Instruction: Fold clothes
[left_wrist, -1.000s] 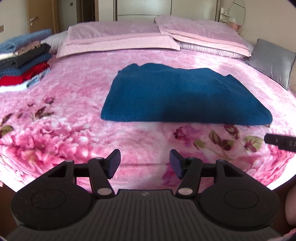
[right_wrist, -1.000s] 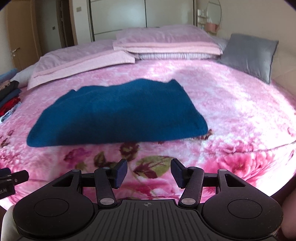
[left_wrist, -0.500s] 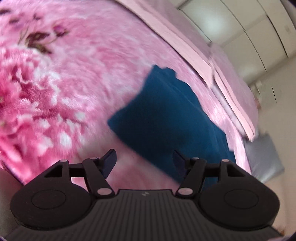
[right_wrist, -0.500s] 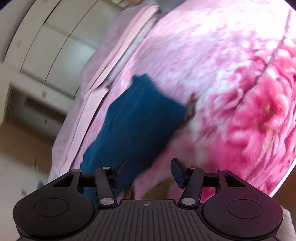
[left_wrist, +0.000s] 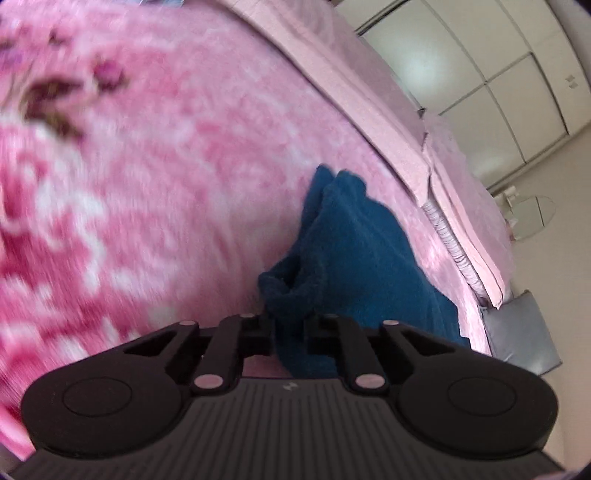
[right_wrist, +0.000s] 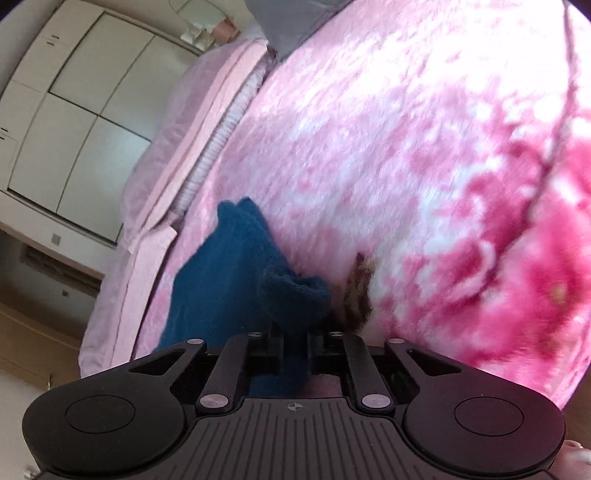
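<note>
A dark blue fleece garment (left_wrist: 354, 254) lies folded on the pink floral bedspread (left_wrist: 166, 166). My left gripper (left_wrist: 290, 330) is shut on its near left corner, and the cloth bunches up between the fingers. In the right wrist view the same garment (right_wrist: 229, 266) stretches away to the left, and my right gripper (right_wrist: 295, 345) is shut on its near right corner. Both views are tilted sideways. The pinched edges are partly hidden behind the fingers.
Pink pillows (left_wrist: 369, 92) and a grey cushion (left_wrist: 524, 332) lie at the head of the bed. White wardrobe doors (right_wrist: 74, 110) stand behind. The bedspread (right_wrist: 424, 166) spreads wide around the garment.
Both grippers rolled sideways, moved in to the garment's near corners and shut on them. A second ago they were open and level, short of the garment.
</note>
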